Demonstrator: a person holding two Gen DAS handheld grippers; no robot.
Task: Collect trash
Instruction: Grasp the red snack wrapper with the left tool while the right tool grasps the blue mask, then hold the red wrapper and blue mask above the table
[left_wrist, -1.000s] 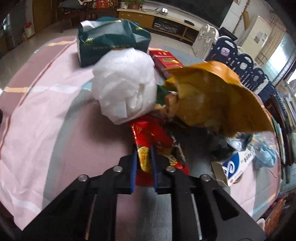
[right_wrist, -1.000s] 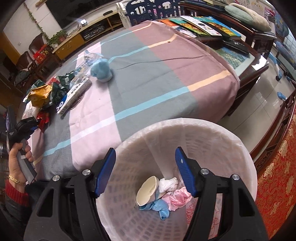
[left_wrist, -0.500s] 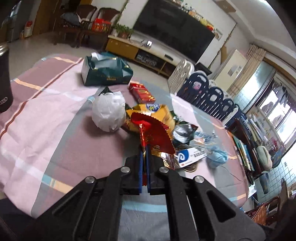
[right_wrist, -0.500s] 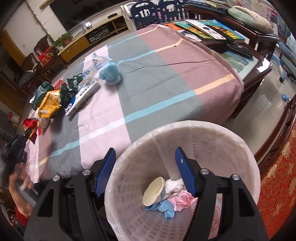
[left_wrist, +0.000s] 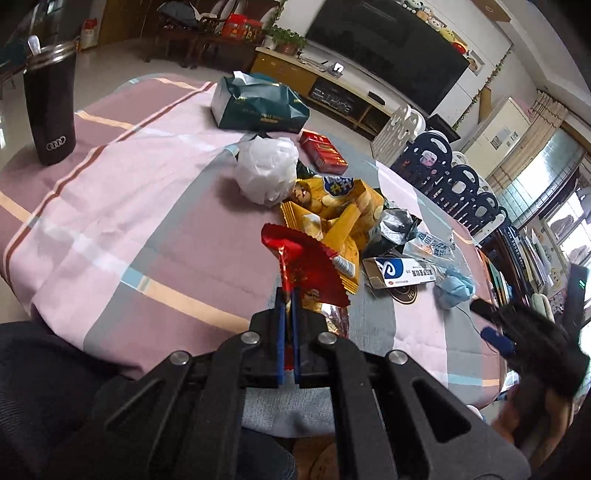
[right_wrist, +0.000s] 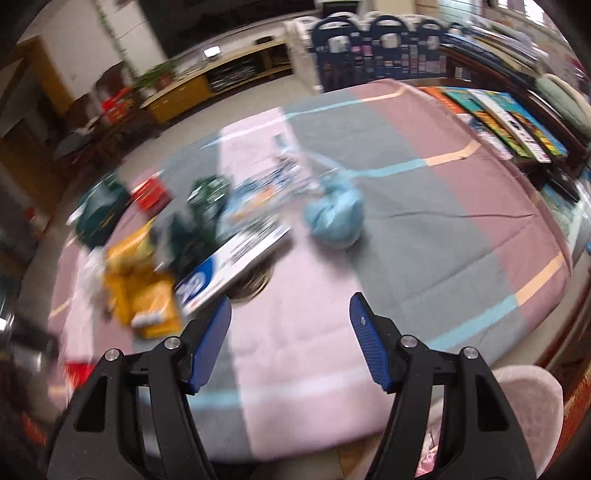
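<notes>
My left gripper (left_wrist: 287, 291) is shut on a red snack wrapper (left_wrist: 306, 262), held up just off the near side of the trash pile. Behind it lie a yellow chip bag (left_wrist: 332, 206), a white crumpled plastic bag (left_wrist: 267, 171), a silver foil wrapper (left_wrist: 397, 225), a blue-and-white carton (left_wrist: 400, 273) and a light blue wad (left_wrist: 456, 290). My right gripper (right_wrist: 290, 317) is open and empty, over the pink cloth short of the light blue wad (right_wrist: 334, 218) and the carton (right_wrist: 232, 269). The right wrist view is blurred by motion.
A green tissue pack (left_wrist: 258, 105), a red box (left_wrist: 323, 151) and a black tumbler (left_wrist: 50, 107) stand on the striped tablecloth (left_wrist: 110, 206). The white basket's rim (right_wrist: 524, 398) shows at the lower right of the right wrist view. Books line a side table (right_wrist: 509, 122); chairs stand beyond.
The left gripper closed fully on the red wrapper and drew it back and up out of the pile. The right gripper swung from above the basket to over the table.
</notes>
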